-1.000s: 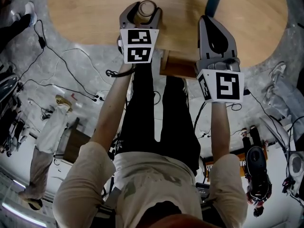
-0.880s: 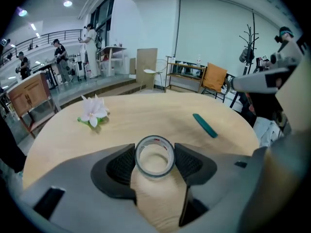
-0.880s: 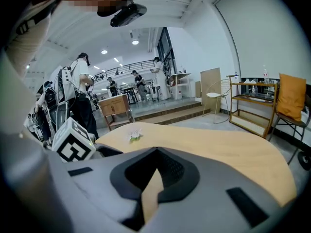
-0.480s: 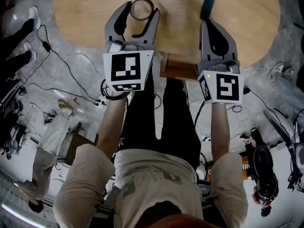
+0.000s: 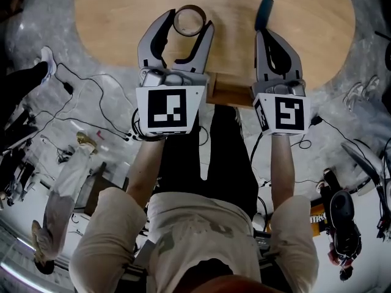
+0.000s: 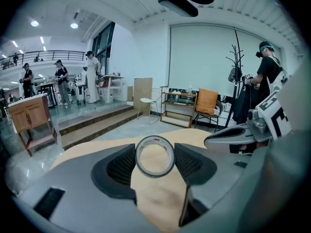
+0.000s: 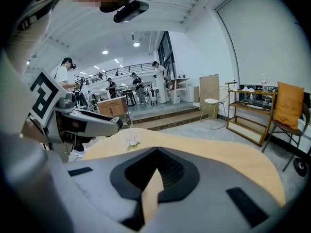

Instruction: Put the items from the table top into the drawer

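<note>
1. Grey tape roll is clamped between the pads of the left tool, above the wooden counter.
2. Right tool is pinched closed with nothing in it.
3. Step, as I read it: carrying the roll to the drawer, which looks pulled out at the near edge.
4. Next: bring the roll back over the drawer, lower it, let go.

We list:
- Left hand-held gripper and right hand-held gripper: grey moulded shells with dark openings on top, and black ribbed pads set in black surrounds.
- Marker cube, one on each gripper: white faces with black square patterns.
- Shirt: pale beige, short sleeves; we note a faint print on the chest.
- Trousers: black.
</note>
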A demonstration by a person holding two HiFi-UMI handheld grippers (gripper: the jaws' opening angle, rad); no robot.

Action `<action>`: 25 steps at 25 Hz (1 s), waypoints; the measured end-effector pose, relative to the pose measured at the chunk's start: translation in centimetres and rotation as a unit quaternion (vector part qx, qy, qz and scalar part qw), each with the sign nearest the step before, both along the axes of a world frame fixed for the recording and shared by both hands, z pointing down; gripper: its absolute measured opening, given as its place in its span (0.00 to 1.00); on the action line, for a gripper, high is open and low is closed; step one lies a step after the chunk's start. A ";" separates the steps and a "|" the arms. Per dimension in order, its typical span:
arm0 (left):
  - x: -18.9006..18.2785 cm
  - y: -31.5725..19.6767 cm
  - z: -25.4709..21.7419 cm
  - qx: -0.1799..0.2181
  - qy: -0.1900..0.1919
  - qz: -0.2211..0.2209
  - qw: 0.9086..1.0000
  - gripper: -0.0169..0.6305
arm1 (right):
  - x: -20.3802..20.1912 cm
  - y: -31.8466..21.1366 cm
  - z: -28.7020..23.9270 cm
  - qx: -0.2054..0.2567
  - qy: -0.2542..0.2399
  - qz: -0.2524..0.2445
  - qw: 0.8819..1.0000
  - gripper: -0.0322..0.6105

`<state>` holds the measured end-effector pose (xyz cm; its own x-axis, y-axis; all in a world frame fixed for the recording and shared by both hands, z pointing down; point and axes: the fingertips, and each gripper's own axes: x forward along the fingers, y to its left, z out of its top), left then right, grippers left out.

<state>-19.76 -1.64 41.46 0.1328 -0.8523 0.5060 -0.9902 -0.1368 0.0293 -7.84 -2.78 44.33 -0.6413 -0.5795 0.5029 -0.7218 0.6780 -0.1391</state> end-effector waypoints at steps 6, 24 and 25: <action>4.5 -2.3 -5.7 0.011 0.009 0.002 1.000 0.43 | 4.7 -1.5 -5.7 0.006 0.002 0.003 1.000 0.06; 19.7 13.0 12.4 -0.168 -0.023 0.402 0.900 0.43 | 9.0 1.1 1.6 -0.055 0.054 0.011 0.997 0.06; 20.4 13.8 13.6 -0.181 -0.028 0.414 0.892 0.43 | 9.5 1.2 1.7 -0.058 0.057 0.010 0.997 0.06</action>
<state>0.65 12.17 55.09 0.6061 -0.2535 0.7539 -0.5558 -0.8130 0.1735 1.64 -1.60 46.08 -0.5650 -0.5253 0.6363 -0.7508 0.6471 -0.1324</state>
